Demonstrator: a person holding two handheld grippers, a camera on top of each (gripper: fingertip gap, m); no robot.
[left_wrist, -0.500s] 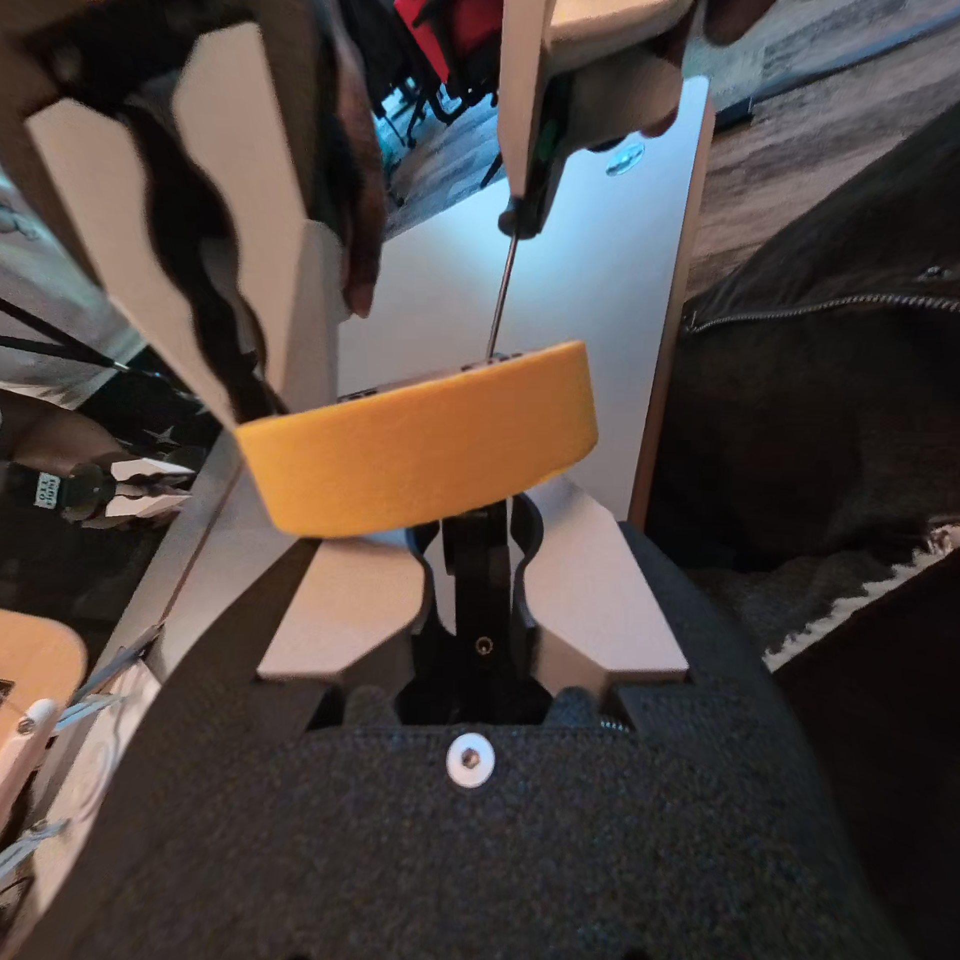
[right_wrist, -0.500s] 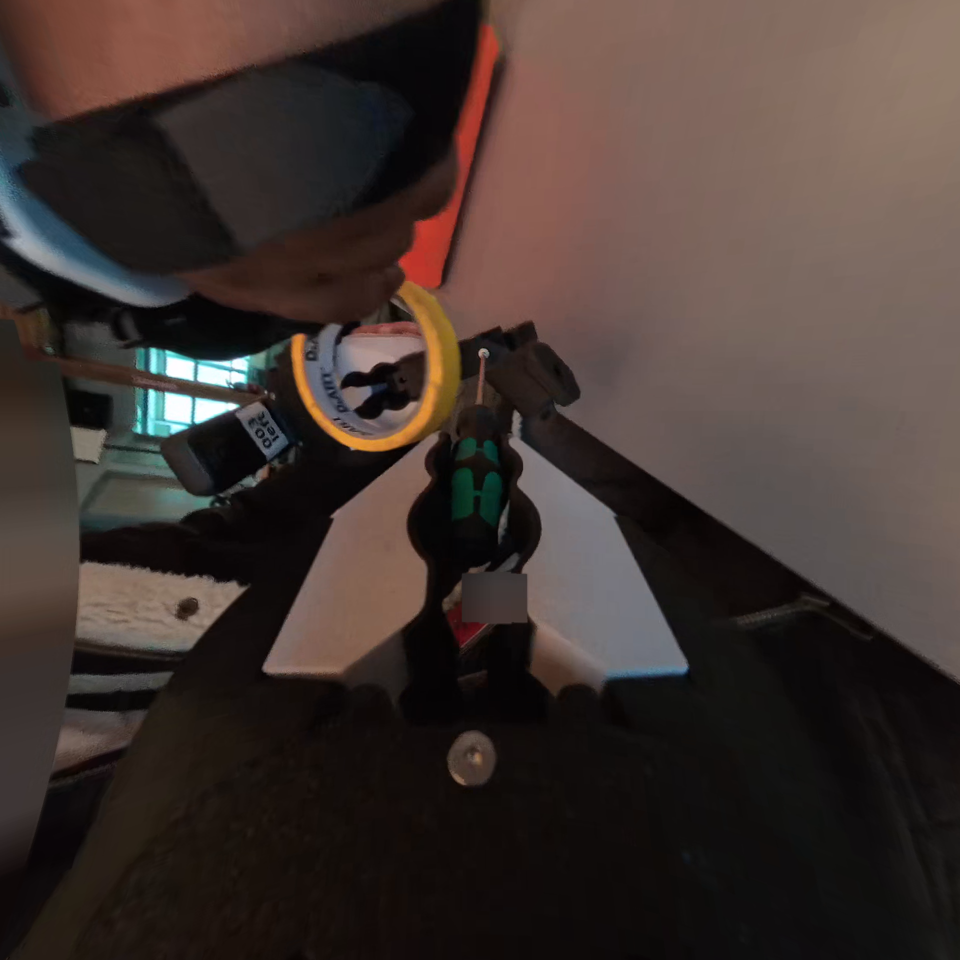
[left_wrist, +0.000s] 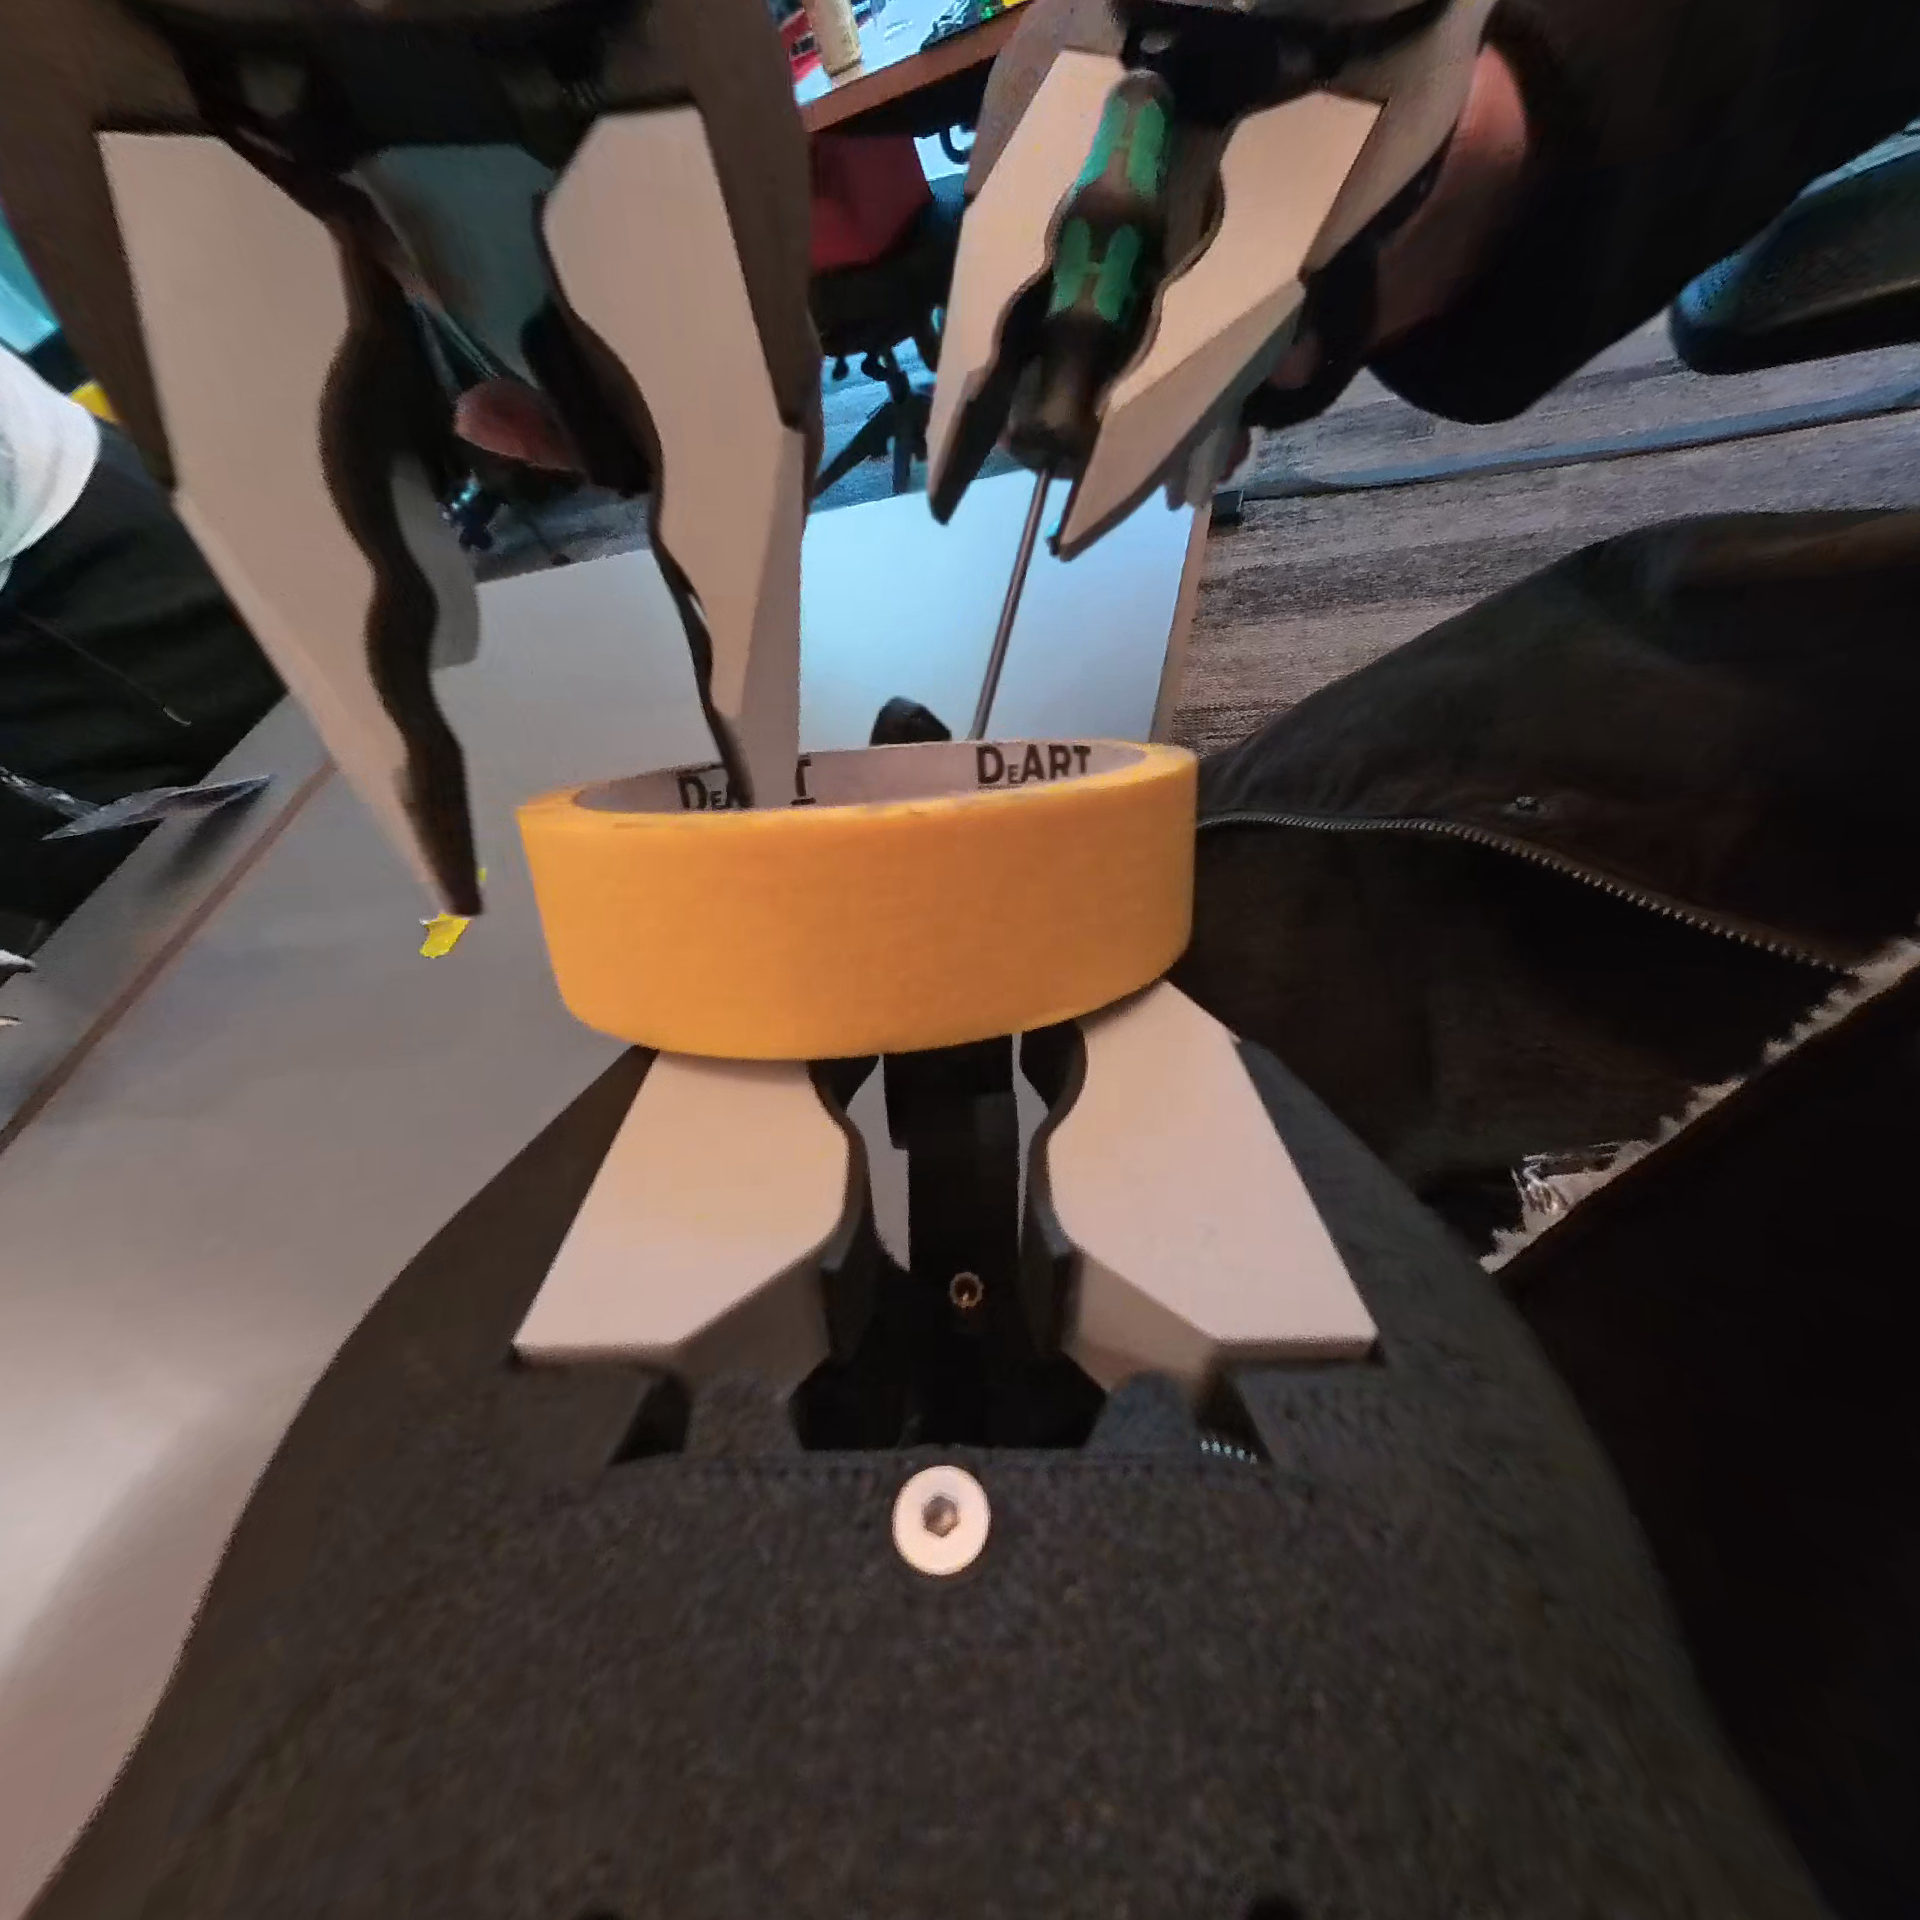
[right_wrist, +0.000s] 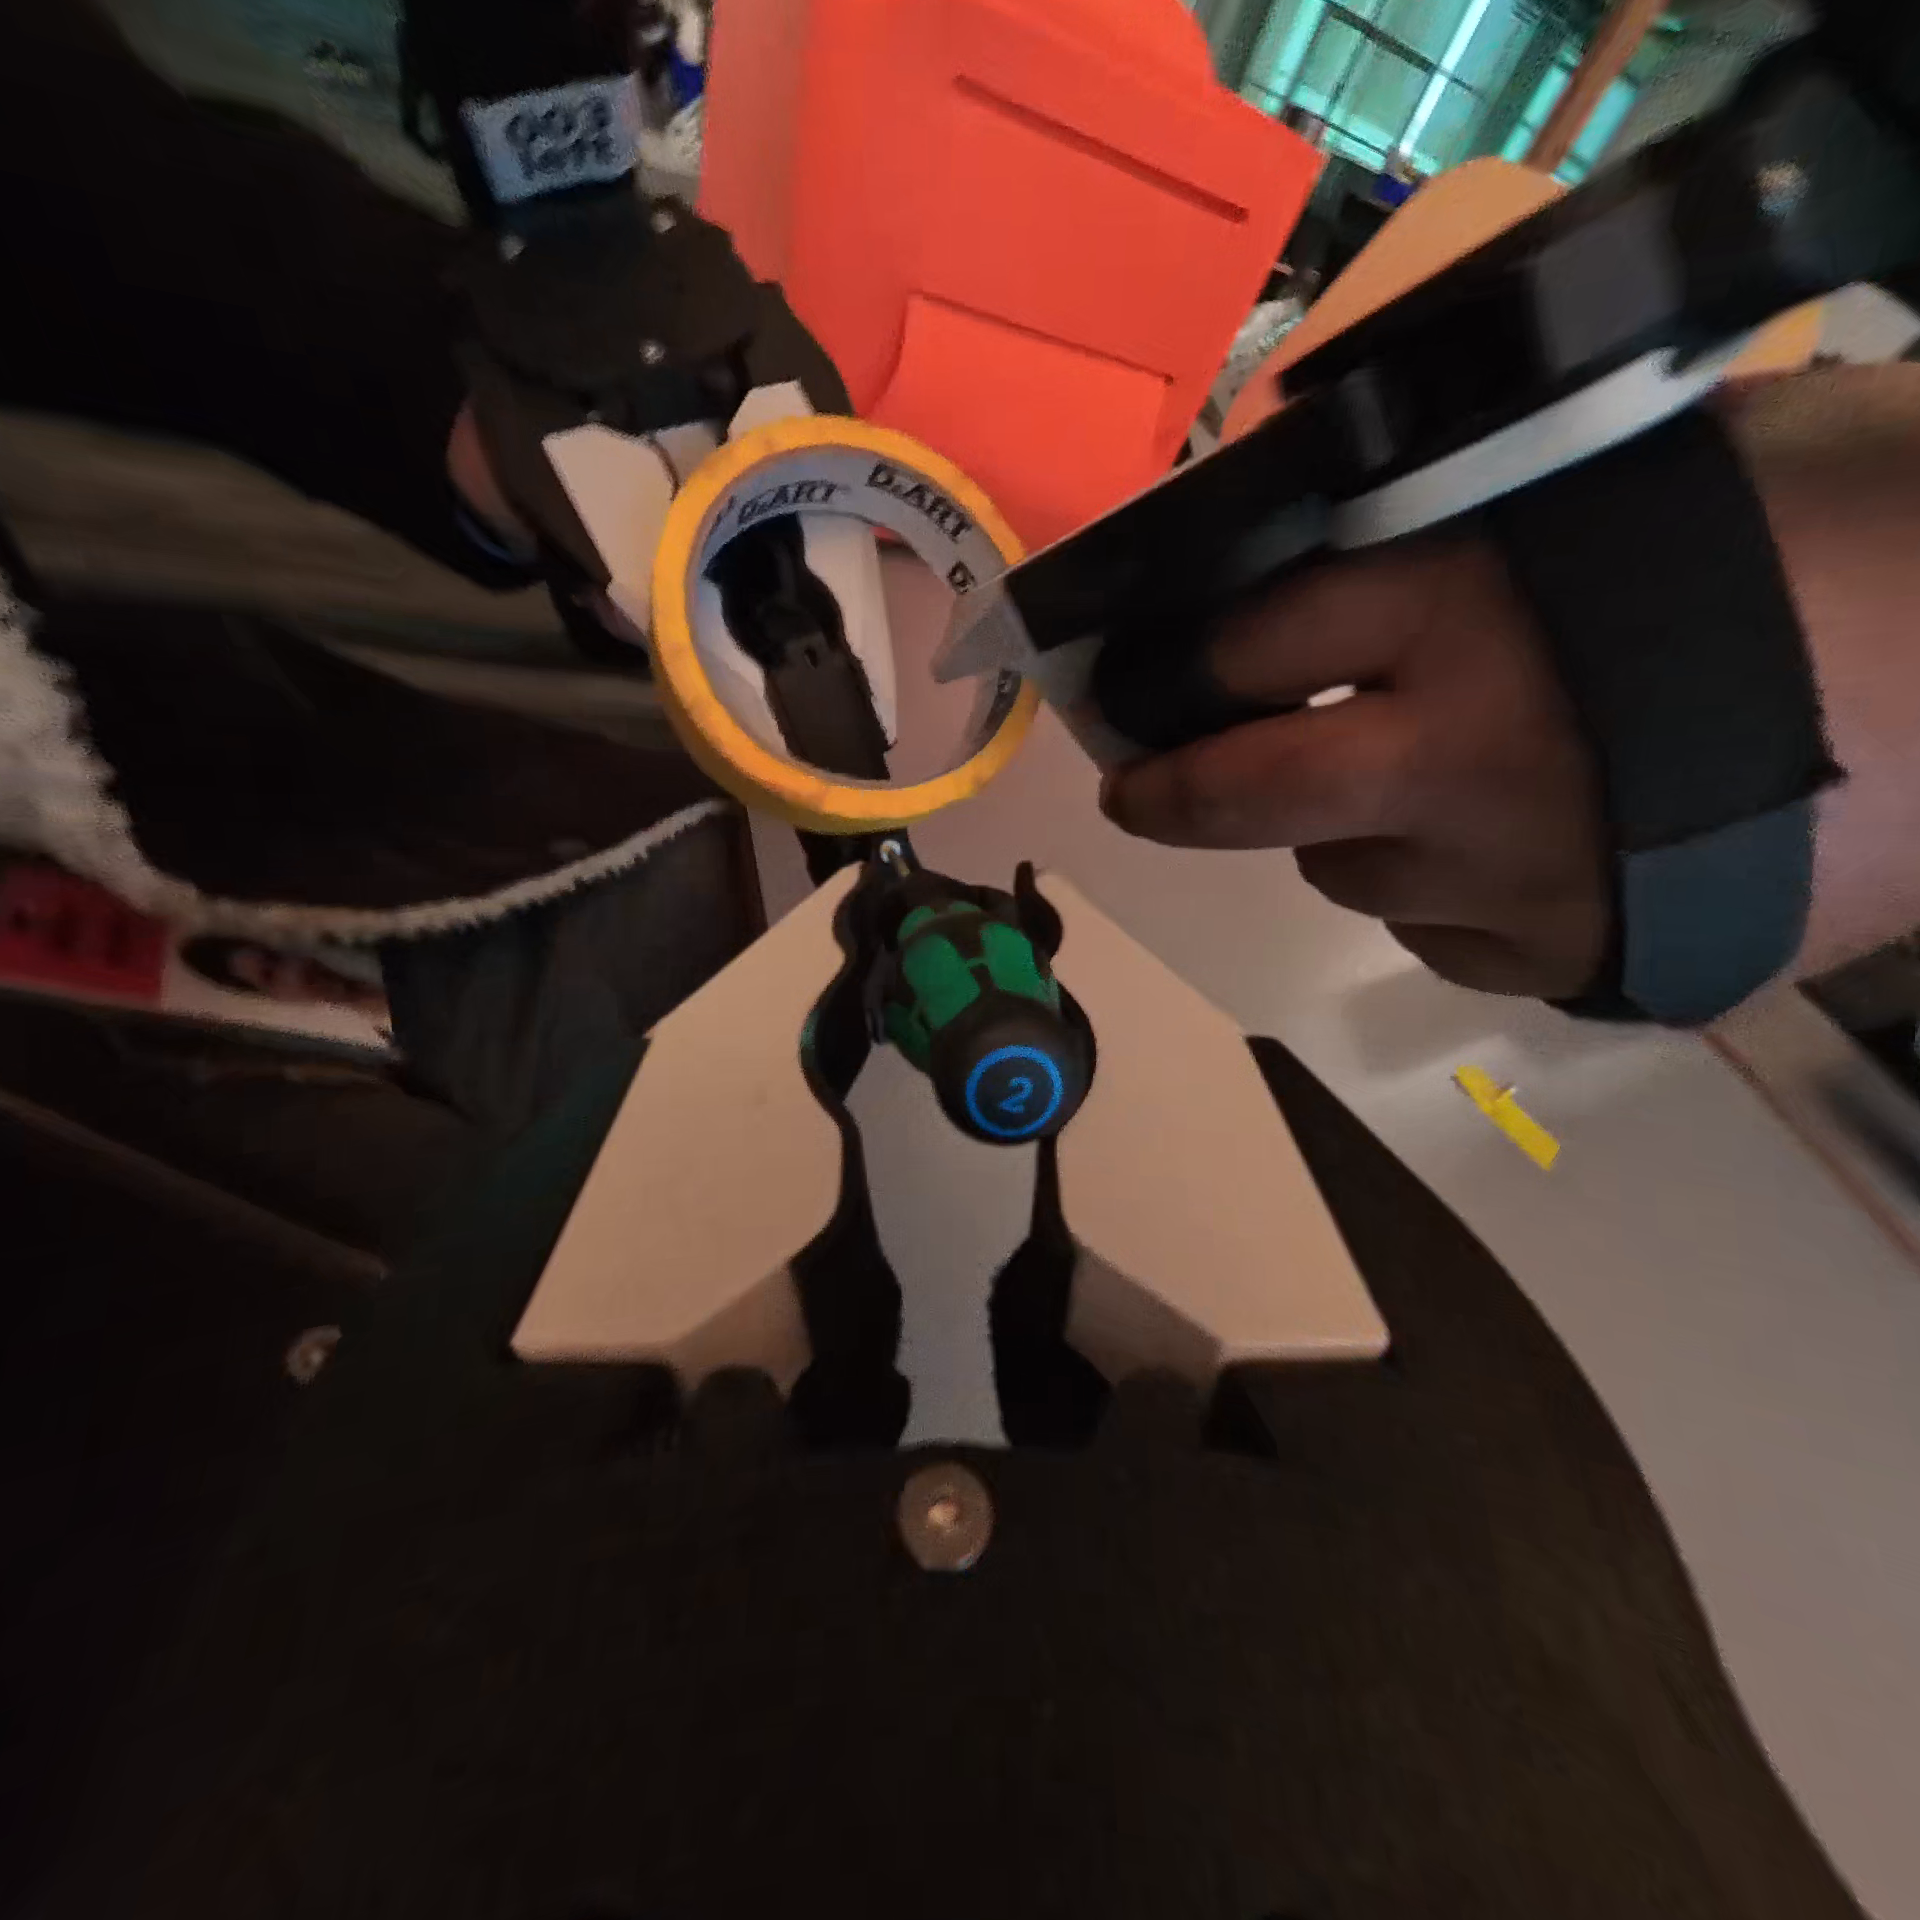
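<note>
My left gripper is shut on a black part. A yellow tape roll sits ringed around its fingertips and hides them. My right gripper is shut on a green and black screwdriver. The screwdriver's shaft points down at the black part just beyond the roll. In the left wrist view the right gripper hangs above the roll with the screwdriver in it. A third gripper, held in a person's hand, is open. One of its fingers reaches inside the roll and the other stands outside on the left.
A white table top lies under everything, with a yellow tape scrap on it. A dark zipped jacket lies to the right of the table edge. An orange box stands behind the roll. About 7 cm separates my left fingertips from my right.
The roll has levelled out from a tilt. The third gripper has lowered one finger into the roll. My right gripper has swung round and now points down at the roll from above.
</note>
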